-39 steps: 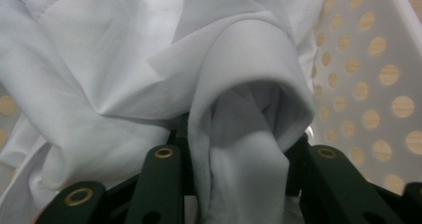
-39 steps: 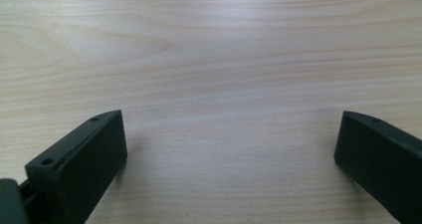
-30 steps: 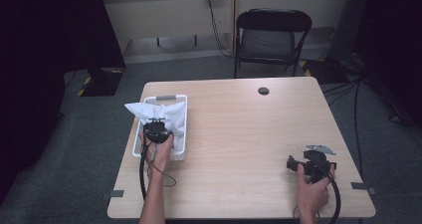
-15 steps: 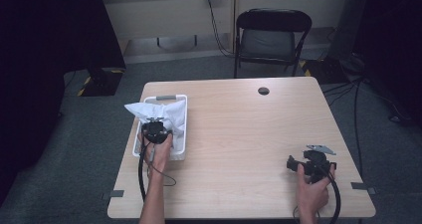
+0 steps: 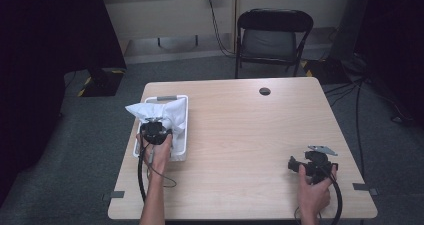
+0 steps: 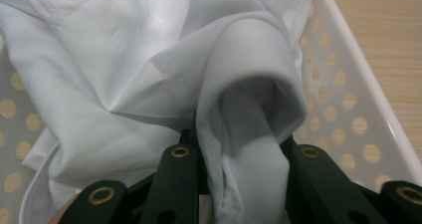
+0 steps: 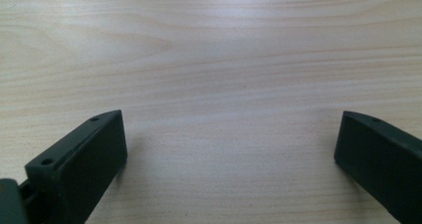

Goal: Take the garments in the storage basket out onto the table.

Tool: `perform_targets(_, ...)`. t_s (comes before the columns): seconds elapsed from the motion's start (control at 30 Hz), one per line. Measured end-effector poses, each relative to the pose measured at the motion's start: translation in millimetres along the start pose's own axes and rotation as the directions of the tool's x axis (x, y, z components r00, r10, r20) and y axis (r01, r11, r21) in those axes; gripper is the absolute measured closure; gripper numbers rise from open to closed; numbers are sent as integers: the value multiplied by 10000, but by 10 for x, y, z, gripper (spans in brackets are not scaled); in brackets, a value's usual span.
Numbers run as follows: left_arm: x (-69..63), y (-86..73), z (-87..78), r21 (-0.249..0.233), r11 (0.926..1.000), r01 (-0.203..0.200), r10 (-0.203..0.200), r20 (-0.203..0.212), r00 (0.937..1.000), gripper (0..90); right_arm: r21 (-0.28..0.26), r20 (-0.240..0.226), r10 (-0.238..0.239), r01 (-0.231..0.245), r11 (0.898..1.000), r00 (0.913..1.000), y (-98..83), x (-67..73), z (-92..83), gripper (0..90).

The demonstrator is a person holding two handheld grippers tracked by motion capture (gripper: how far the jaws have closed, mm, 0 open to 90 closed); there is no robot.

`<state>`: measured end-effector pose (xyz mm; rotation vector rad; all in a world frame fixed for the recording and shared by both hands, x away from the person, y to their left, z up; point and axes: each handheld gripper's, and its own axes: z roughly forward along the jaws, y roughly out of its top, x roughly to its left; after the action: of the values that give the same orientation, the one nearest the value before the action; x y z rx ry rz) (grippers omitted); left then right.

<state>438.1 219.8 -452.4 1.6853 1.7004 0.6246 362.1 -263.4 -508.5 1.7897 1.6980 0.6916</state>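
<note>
So the left gripper (image 6: 239, 179) has its jaws clamped on a bunched fold of the white cloth (image 6: 149, 74), you can see the fabric pinched right between the two black jaws in the left gripper view, rolled into a sort of tube just above them. The rest of the cloth spills out crumpled around the jaws and sits inside the white perforated basket (image 6: 343, 99), with the basket's holed wall running along the right side of that view and a bit of wood beyond it.

From the high view, the left gripper (image 5: 154, 130) is over the basket (image 5: 181, 150) on the left part of the table (image 5: 250, 135), and the cloth (image 5: 160, 110) pokes up over the far-left rim.

The right gripper (image 7: 229, 159) is a different story: jaws spread wide with nothing between them, just bare wood grain under them. In the high view it (image 5: 310, 165) rests near the table's right front corner, well apart from the basket, with a hand (image 5: 312, 195) behind it.

Behind the table there's a black folding chair (image 5: 274, 35).
</note>
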Motion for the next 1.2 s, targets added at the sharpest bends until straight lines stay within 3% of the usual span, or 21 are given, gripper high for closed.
perform_targets(0.53, -23, 15, -163, -679, 9977, 42, -26, 238, 9997, 746, 5, -2, 12, -12, 10000, 10000, 0, 1, 0, 0)
perform_targets(1.2, -63, 22, -452, -1811, 9832, 230, -131, 554, 9984, 740, 5, -3, 11, -11, 10000, 10000, 0, 1, 0, 0)
